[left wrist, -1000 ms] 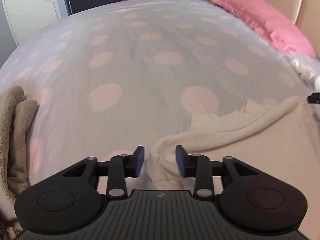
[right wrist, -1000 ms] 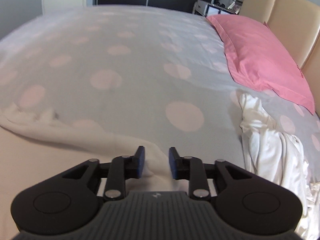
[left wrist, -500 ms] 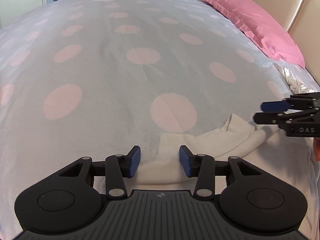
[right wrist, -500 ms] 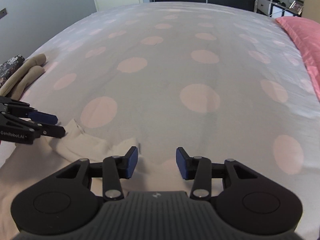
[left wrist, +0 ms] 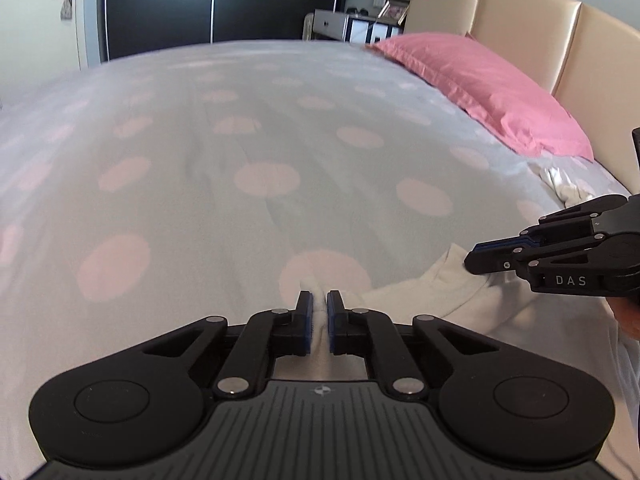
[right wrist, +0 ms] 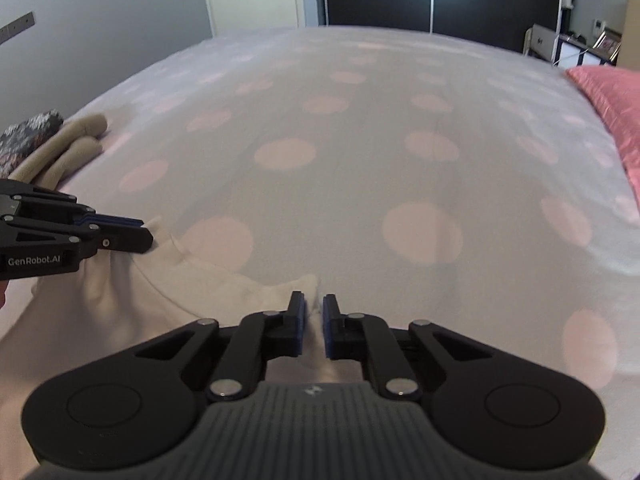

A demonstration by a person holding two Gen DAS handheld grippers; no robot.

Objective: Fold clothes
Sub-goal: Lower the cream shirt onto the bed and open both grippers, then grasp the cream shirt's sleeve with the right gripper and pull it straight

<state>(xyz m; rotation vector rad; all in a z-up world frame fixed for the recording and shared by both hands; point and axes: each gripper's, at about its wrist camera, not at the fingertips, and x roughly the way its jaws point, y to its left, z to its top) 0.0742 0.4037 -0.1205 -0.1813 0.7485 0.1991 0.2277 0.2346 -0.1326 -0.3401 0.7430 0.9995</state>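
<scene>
While both grippers have hold of the cream garment (left wrist: 436, 300), none of it looks folded, so the job seems to be at an early stage: the far edge is pinched at two spots and everything after that is left to do.

On the left wrist view, the left gripper (left wrist: 319, 322) has its blue-padded jaws drawn in tight on a ridge of the cloth, which pokes up between them right at the near edge of the spotted bedspread (left wrist: 200, 184). The right gripper (left wrist: 480, 258) shows at the right edge of that view, jaws pressed together on the ribbed neck part of the same garment. From the right wrist view the grips match: the right gripper (right wrist: 314, 326) is clamped on a fold of the garment (right wrist: 192, 280), and the left gripper (right wrist: 144, 234) bites the cloth at the near left.

Between the two grips the fabric hangs slack and wrinkled, spreading toward the near side and out of view beneath the tools. How much of it trails below cannot be told.

Other laundry waits on the bed: a beige folded item (right wrist: 68, 148) at the far left with something dark and patterned beside it, and a crumpled white piece (left wrist: 568, 188) at the right, just below the pink pillow (left wrist: 480, 88) by the headboard (left wrist: 540, 32).
</scene>
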